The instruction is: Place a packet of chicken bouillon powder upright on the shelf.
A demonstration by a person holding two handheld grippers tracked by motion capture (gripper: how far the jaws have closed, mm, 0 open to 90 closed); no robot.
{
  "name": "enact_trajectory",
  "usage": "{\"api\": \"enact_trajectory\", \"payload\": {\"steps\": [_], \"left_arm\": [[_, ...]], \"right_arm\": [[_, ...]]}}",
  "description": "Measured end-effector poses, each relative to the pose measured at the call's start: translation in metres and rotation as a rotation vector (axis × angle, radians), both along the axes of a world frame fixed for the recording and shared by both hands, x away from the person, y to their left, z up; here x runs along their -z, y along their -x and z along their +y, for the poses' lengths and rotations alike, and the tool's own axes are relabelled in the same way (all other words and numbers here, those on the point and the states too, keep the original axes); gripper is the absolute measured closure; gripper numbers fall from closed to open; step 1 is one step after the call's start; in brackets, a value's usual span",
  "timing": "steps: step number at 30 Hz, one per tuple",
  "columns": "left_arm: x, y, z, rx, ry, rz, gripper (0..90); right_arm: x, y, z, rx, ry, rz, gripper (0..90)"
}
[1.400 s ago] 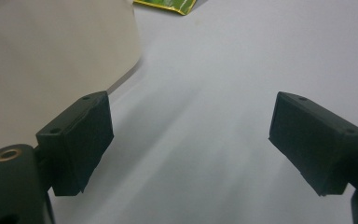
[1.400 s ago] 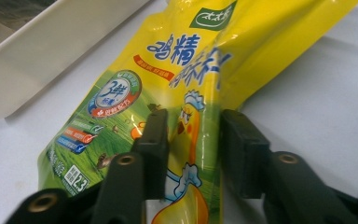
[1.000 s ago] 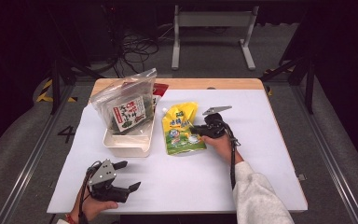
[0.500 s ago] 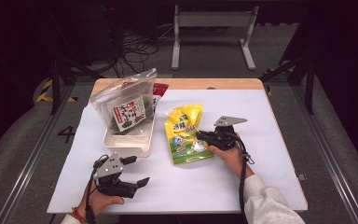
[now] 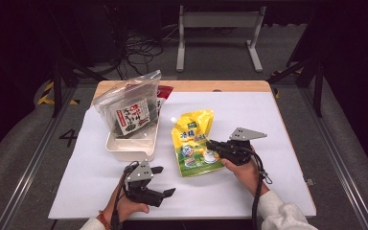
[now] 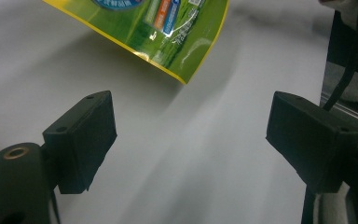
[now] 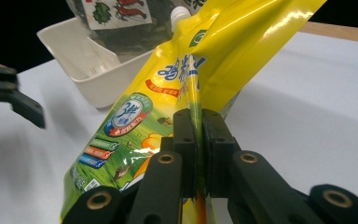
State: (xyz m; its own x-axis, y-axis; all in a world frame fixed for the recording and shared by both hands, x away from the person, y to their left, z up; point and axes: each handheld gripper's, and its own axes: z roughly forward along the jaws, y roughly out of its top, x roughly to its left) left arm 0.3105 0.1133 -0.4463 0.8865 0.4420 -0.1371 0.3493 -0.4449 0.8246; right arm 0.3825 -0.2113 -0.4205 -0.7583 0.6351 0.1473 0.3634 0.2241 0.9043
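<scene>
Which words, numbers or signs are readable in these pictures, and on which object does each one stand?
"4": painted on the dark floor left of the table.
"3": in the round blue and white badge on the yellow pouch; the small characters beside it are unclear.
Large blue characters on the yellow pouch: visible, too distorted to read.
Red and white label on the clear seaweed bag: characters too small to read.
Coloured strips low on the pouch: blurred.

Open table to the right and near; clutter at the far left.
The white tray (image 5: 129, 146) with its clear bag of snacks (image 5: 129, 112) blocks the far left, and the yellow pouch (image 5: 194, 141) lies just right of it, leaving a narrow lane between. Right of the pouch the white table (image 5: 278, 120) is bare to its edge, as is the near strip between the left gripper (image 5: 160, 181) and right gripper (image 5: 211, 143).
</scene>
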Motion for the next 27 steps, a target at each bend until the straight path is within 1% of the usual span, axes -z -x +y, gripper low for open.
{"api": "enact_trajectory", "payload": {"steps": [2, 3, 4, 6, 8, 9, 10, 11, 12, 13, 14, 15, 17, 18, 19, 20, 21, 22, 23, 24, 25, 26, 27], "left_arm": [[0.000, -0.003, -0.007, 0.007, 0.001, 0.006, 16.5], [-0.001, -0.004, -0.011, -0.007, -0.006, -0.015, 16.9], [-0.003, -0.006, -0.014, -0.002, 0.001, -0.019, 18.6], [-0.004, -0.008, -0.018, -0.001, 0.013, -0.005, 18.7], [-0.002, -0.012, -0.022, 0.013, 0.015, 0.013, 17.5], [-0.001, -0.014, -0.023, 0.011, 0.017, 0.019, 16.3], [-0.001, -0.015, -0.023, 0.017, 0.030, 0.031, 15.6], [-0.001, -0.016, -0.023, 0.023, 0.037, 0.035, 15.0], [-0.002, -0.017, -0.022, 0.022, 0.042, 0.024, 14.7], [-0.003, -0.016, -0.022, 0.015, 0.052, 0.025, 14.6], [-0.006, -0.017, -0.020, 0.010, 0.068, 0.017, 14.7], [-0.006, -0.017, -0.020, 0.010, 0.068, 0.017, 15.9], [-0.011, -0.019, -0.014, -0.018, 0.117, 0.017, 17.0], [-0.013, -0.020, -0.011, -0.023, 0.126, 0.002, 18.2], [-0.014, -0.021, -0.009, -0.029, 0.139, 0.005, 19.9], [-0.014, -0.021, -0.009, -0.029, 0.139, 0.005, 20.1], [-0.014, -0.021, -0.007, -0.029, 0.157, 0.009, 20.1], [-0.015, -0.020, -0.006, -0.033, 0.164, 0.006, 21.1], [-0.017, -0.020, -0.003, -0.039, 0.169, -0.005, 22.0], [-0.018, -0.020, -0.001, -0.035, 0.177, -0.011, 25.6], [-0.019, -0.020, 0.003, -0.038, 0.206, -0.006, 30.7], [-0.020, -0.020, 0.005, -0.038, 0.211, -0.018, 37.6], [-0.021, -0.020, 0.008, -0.038, 0.209, -0.035, 46.8]], "right_arm": [[-0.002, 0.007, 0.000, -0.018, -0.003, -0.010, 85.5], [-0.003, 0.010, 0.001, -0.027, -0.004, -0.017, 85.5], [-0.004, 0.015, 0.002, -0.040, -0.004, -0.023, 85.6], [-0.007, 0.021, 0.002, -0.061, -0.012, -0.029, 85.6], [-0.008, 0.027, 0.002, -0.078, -0.029, -0.035, 85.5], [-0.009, 0.030, 0.003, -0.089, -0.032, -0.045, 85.5], [-0.010, 0.033, 0.003, -0.101, -0.035, -0.049, 85.5], [-0.011, 0.036, 0.004, -0.106, -0.038, -0.054, 85.6], [-0.011, 0.038, 0.005, -0.113, -0.037, -0.057, 85.6], [-0.011, 0.040, 0.006, -0.123, -0.036, -0.066, 85.6], [-0.011, 0.042, 0.007, -0.132, -0.034, -0.073, 85.6], [-0.011, 0.042, 0.007, -0.132, -0.034, -0.073, 85.6], [-0.010, 0.047, 0.011, -0.151, -0.034, -0.077, 85.7], [-0.010, 0.048, 0.013, -0.161, -0.044, -0.081, 85.7], [-0.010, 0.051, 0.016, -0.170, -0.045, -0.088, 85.6], [-0.010, 0.051, 0.016, -0.170, -0.045, -0.088, 85.6], [-0.010, 0.052, 0.019, -0.180, -0.042, -0.098, 85.5], [-0.011, 0.055, 0.023, -0.199, -0.040, -0.107, 85.4], [-0.010, 0.057, 0.026, -0.205, -0.034, -0.113, 85.4], [-0.009, 0.060, 0.030, -0.221, -0.021, -0.123, 85.4], [-0.009, 0.061, 0.032, -0.229, -0.013, -0.124, 85.3], [-0.007, 0.062, 0.034, -0.238, -0.015, -0.123, 85.1], [-0.007, 0.062, 0.036, -0.240, -0.011, -0.124, 85.0]]}}
